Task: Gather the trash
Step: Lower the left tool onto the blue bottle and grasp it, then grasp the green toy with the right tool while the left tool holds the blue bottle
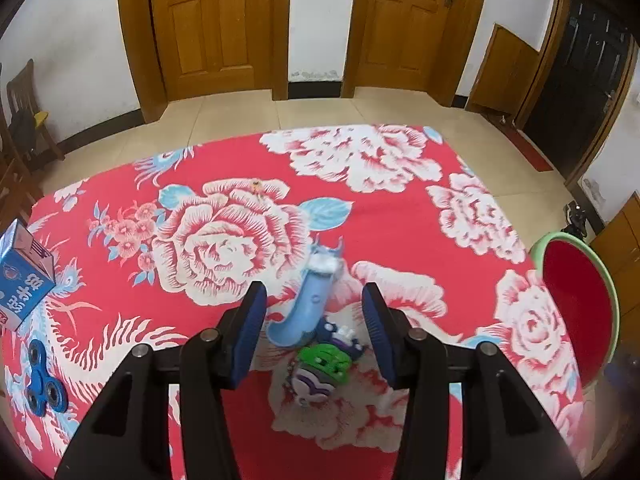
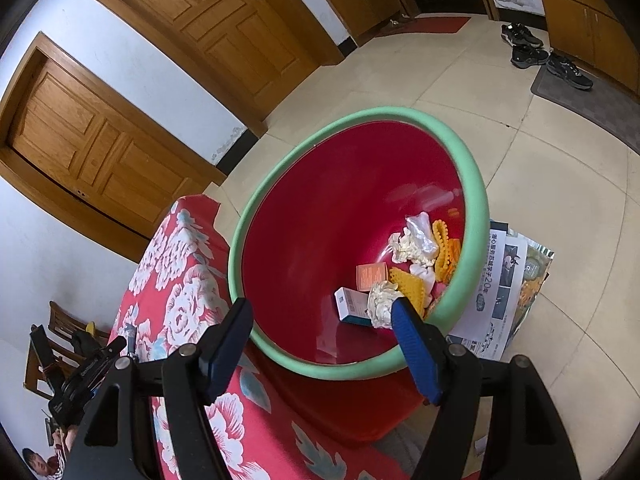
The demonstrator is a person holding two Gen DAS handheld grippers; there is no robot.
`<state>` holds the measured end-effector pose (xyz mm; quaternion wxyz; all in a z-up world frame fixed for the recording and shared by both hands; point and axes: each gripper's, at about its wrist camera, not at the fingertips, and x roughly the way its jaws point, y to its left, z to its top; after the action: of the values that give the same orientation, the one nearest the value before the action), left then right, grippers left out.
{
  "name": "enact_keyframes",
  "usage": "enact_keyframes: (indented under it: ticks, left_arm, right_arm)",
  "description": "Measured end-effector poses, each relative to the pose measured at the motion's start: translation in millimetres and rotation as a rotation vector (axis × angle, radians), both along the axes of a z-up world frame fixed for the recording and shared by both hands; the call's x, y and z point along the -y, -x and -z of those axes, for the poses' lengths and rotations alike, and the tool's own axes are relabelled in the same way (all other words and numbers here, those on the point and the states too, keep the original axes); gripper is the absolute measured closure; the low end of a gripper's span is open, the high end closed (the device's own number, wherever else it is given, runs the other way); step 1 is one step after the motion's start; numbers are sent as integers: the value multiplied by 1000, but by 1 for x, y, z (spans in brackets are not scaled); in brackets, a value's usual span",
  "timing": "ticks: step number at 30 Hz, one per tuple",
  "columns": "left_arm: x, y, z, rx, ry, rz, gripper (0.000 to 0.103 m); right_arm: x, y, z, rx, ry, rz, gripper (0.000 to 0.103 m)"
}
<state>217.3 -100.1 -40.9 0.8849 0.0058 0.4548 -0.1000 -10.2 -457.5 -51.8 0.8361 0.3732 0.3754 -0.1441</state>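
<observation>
My left gripper [image 1: 314, 300] is open above the red flowered tablecloth [image 1: 400, 208]. Between its fingers lies a light blue curved plastic piece [image 1: 308, 308], with a green and purple toy [image 1: 324, 364] just below it. My right gripper [image 2: 320, 320] is open and empty over the mouth of the red bin with a green rim [image 2: 360, 120]. Inside the bin lie crumpled white tissues [image 2: 412, 240], orange pieces [image 2: 408, 284] and small boxes [image 2: 352, 304]. The bin also shows at the right edge of the left wrist view [image 1: 576, 308].
A blue carton [image 1: 20, 276] and a blue fidget spinner [image 1: 42, 380] lie at the table's left edge. Newspaper [image 2: 504, 280] lies on the tiled floor under the bin. Shoes [image 2: 532, 46], wooden doors [image 1: 216, 24] and a chair [image 1: 24, 120] stand around.
</observation>
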Motion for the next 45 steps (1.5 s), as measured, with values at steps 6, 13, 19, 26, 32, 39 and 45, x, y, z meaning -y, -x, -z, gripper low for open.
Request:
enact_keyframes:
  ticks: [6, 13, 19, 26, 32, 39, 45]
  left_arm:
    - [-2, -4, 11, -22, 18, 9, 69]
    - [-10, -7, 12, -29, 84, -19, 83]
    - [-16, -1, 5, -17, 107, -24, 83]
    - [-37, 18, -12, 16, 145, -58, 83]
    - [-60, 34, -16, 25, 136, -97, 83]
    - [-89, 49, -18, 44, 124, -159, 83]
    - [-116, 52, -16, 54, 141, -232, 83]
  right_arm:
    - [-2, -2, 0, -5, 4, -3, 29]
    - [-4, -2, 0, -7, 4, -7, 29]
    - [-12, -2, -5, 2, 13, -19, 29]
    - [-28, -9, -14, 13, 29, -60, 29]
    - [-53, -21, -22, 24, 48, -126, 29]
    - [-94, -42, -36, 32, 93, -230, 29]
    - [-139, -63, -47, 35, 141, -325, 29]
